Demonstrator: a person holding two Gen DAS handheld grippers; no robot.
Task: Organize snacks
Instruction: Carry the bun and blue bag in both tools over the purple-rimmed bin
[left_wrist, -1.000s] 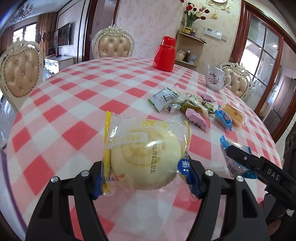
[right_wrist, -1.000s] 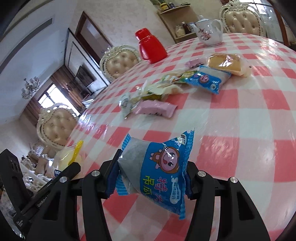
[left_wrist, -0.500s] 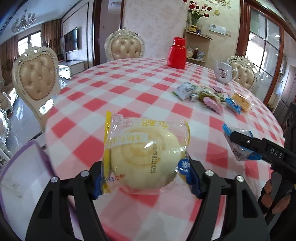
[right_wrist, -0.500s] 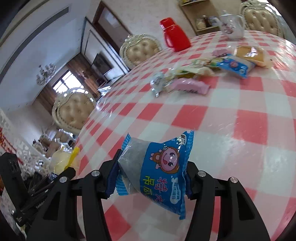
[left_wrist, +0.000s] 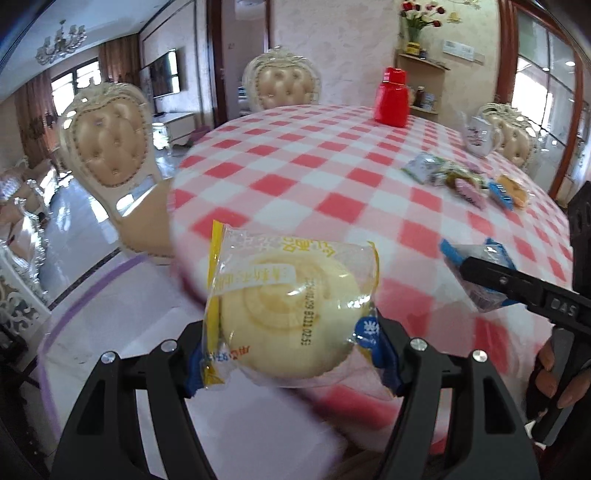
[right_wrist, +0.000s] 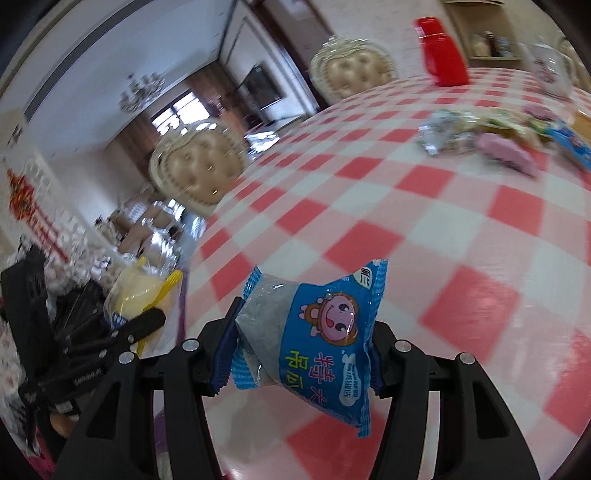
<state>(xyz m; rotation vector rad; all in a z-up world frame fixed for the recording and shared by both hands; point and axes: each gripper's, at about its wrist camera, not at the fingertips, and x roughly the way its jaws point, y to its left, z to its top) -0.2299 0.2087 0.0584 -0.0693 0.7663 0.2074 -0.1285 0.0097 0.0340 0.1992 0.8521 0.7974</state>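
A pile of loose snacks (left_wrist: 467, 181) is lying far across the checked tablecloth (left_wrist: 332, 177), with a red flask (left_wrist: 392, 98) and a teapot (left_wrist: 480, 134) behind it. Both tongs are pointing down over the table's near edge. The left gripper (left_wrist: 290, 349) is clamping a clear-wrapped yellow bun (left_wrist: 288, 306); the right gripper (right_wrist: 299, 354) is clamping a blue cartoon-printed packet (right_wrist: 314, 339).

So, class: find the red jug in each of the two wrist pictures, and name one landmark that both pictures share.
Left wrist view: the red jug stands at the far edge of the table, upper right of centre.
Right wrist view: the red jug is near the top right, blurred, on the far side of the table.
Shared landmark: the white teapot, to the right of the jug in both.
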